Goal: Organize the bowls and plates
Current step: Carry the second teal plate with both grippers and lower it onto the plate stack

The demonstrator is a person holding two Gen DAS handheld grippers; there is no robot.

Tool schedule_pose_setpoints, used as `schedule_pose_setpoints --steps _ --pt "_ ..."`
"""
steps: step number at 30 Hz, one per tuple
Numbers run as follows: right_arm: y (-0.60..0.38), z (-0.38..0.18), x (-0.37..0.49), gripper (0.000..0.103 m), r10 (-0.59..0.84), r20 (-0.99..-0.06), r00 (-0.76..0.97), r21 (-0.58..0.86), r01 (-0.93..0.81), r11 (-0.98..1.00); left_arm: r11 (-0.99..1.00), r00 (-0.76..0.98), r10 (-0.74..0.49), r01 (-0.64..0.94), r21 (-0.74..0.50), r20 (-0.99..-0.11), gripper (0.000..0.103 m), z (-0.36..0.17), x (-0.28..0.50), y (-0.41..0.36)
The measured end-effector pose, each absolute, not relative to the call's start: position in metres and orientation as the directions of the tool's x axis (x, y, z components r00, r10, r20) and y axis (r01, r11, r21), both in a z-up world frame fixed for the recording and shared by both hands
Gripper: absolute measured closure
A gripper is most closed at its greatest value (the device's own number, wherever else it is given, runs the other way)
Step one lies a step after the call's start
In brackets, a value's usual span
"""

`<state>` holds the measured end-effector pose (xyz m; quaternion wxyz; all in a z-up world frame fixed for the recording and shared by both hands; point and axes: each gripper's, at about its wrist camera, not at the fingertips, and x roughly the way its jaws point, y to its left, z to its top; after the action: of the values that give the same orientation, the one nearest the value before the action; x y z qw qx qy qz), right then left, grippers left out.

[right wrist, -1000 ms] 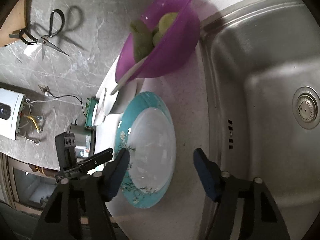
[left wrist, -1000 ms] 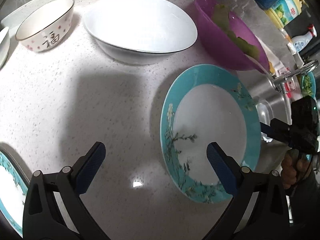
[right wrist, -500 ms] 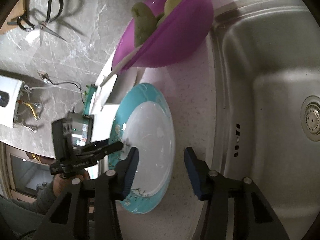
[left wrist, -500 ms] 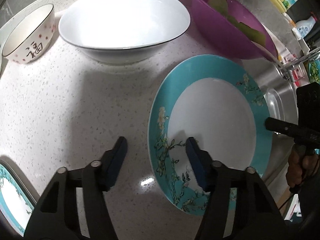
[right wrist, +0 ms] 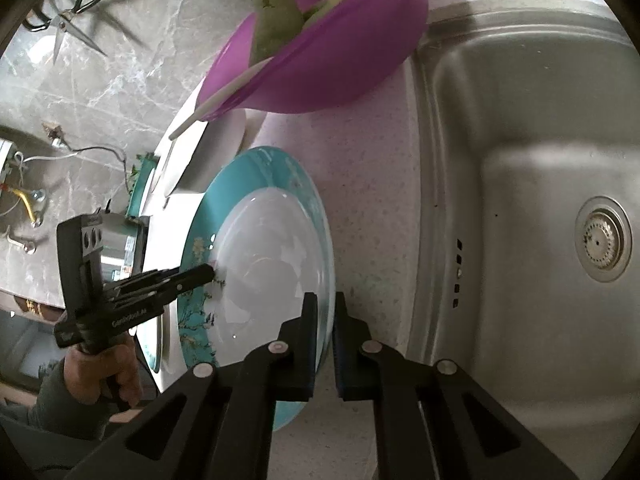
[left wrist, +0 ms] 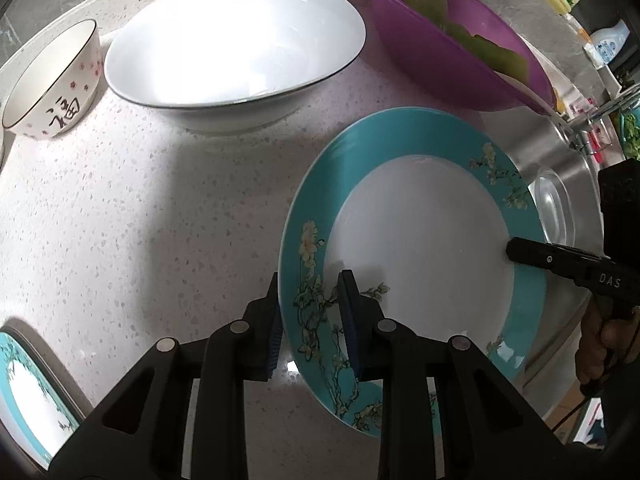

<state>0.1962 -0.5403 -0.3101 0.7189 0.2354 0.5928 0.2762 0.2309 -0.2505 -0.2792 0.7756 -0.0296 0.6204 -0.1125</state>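
Observation:
A teal-rimmed plate with a white centre and flower pattern sits on the speckled counter. My left gripper is shut on its near-left rim. My right gripper is shut on the opposite rim of the same plate, next to the sink. Each gripper shows in the other's view, the right one and the left one. A large white bowl and a small patterned bowl stand at the back. A second teal plate lies at the lower left.
A purple bowl with green vegetables stands behind the plate, also seen in the right wrist view. The steel sink lies right of the plate. Scissors hang on the marble wall. Bottles stand at the far right.
Both grippers closed from wide open onto opposite rims of the teal plate. The left gripper moved forward and right toward the plate.

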Motion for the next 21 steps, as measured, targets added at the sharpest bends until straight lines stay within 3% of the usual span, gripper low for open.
schedule_pose_setpoints --steps 11,21 --pt "-0.536 -0.296 0.191 0.094 0.662 -0.733 0.153 0.66 -0.074 0.748 0.971 0.208 -0.229 0.122 -0.207 -0.951 0.08 -0.266 0.213 -0.238" --pt "-0.5 -0.262 0.178 0.094 0.684 -0.716 0.144 0.668 -0.144 0.73 0.968 0.268 -0.251 0.057 -0.245 -0.93 0.08 -0.226 0.174 -0.187"
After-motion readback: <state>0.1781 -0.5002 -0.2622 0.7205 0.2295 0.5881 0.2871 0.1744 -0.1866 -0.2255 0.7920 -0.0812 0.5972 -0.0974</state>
